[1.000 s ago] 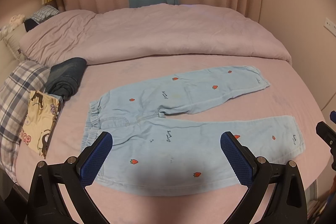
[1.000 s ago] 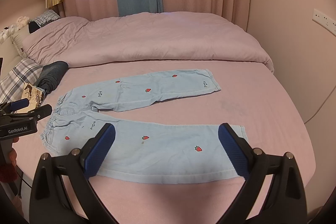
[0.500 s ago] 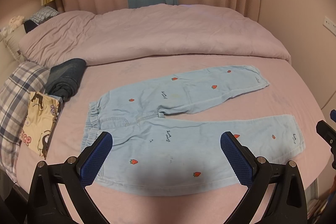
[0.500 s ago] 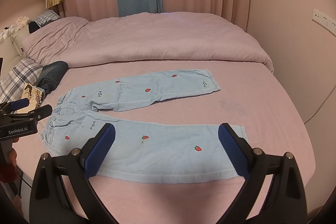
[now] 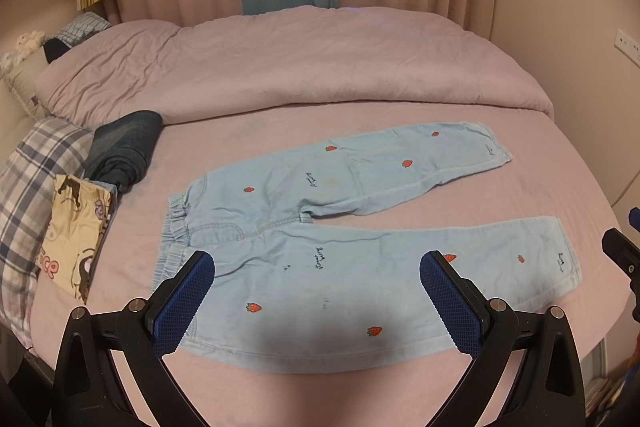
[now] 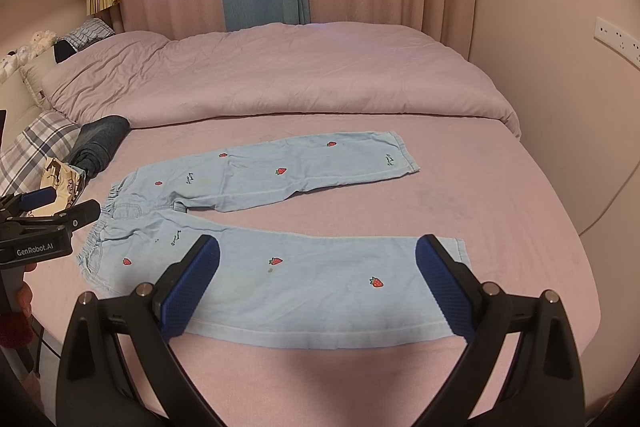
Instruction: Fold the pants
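Left wrist view: light blue denim pants with red strawberry print [image 5: 352, 227] lie flat on the pink-sheeted bed [image 5: 540, 155], legs splayed apart, elastic waistband toward the plaid pillow [image 5: 28, 195]. Left gripper [image 5: 316, 301] hovers above the near leg, fingers [image 5: 182, 305] released and wide, grasping nothing. Dark folded garment [image 5: 126, 151] sits beside the pillow.

Right wrist view: right gripper [image 6: 318, 287] hangs over the near leg's lower half, fingers [image 6: 442, 287] spread, empty. No fold made yet; the whole task is left, as I judge it.
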Demonstrator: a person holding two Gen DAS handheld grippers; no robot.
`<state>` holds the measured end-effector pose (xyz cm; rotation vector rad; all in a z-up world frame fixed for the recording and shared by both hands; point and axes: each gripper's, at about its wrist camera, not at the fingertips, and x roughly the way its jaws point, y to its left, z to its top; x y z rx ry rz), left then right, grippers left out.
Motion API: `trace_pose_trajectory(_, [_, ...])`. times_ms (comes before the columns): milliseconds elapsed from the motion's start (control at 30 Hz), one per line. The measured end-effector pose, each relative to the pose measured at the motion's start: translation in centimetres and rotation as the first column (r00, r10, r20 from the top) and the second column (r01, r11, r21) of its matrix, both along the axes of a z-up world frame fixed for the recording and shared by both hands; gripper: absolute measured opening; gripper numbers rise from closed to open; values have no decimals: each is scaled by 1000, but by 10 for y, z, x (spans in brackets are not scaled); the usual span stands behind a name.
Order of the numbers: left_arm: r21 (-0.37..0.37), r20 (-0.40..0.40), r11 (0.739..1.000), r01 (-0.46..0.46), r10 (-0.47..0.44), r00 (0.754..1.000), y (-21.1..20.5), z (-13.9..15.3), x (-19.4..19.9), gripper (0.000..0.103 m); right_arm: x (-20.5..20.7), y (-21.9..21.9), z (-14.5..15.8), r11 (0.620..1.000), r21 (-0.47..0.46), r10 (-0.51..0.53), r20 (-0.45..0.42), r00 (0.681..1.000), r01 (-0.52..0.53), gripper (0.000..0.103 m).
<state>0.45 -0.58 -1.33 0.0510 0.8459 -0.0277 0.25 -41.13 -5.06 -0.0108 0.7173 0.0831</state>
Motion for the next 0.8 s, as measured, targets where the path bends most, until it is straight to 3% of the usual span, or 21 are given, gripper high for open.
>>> trace_pose_trajectory(133, [-29, 5, 999, 26, -26, 1000, 1, -4, 3, 102, 0, -1, -2, 1000, -1, 5, -7, 1000, -5, 99])
trace_pose_trajectory(267, [-124, -4, 991, 55, -55, 998, 18, -19, 11, 102, 6, 2, -10, 1000, 0, 27, -30, 999, -27, 99])
trace_pose_trajectory(467, [-204, -67, 979, -22, 9, 998, 68, -51, 31, 102, 23, 18, -35, 994, 8, 109, -87, 990, -108, 99])
trace_pose_trajectory(633, [-214, -92, 975, -64, 45, 995, 106, -70, 45, 102, 41, 37, -53, 986, 15, 168, -130, 977, -168, 98])
trace_pose_trajectory(800, [-174, -133, 975, -136, 113, 985, 157, -97, 84, 102, 78, 60, -77, 964, 63, 266, -180, 947, -259, 96])
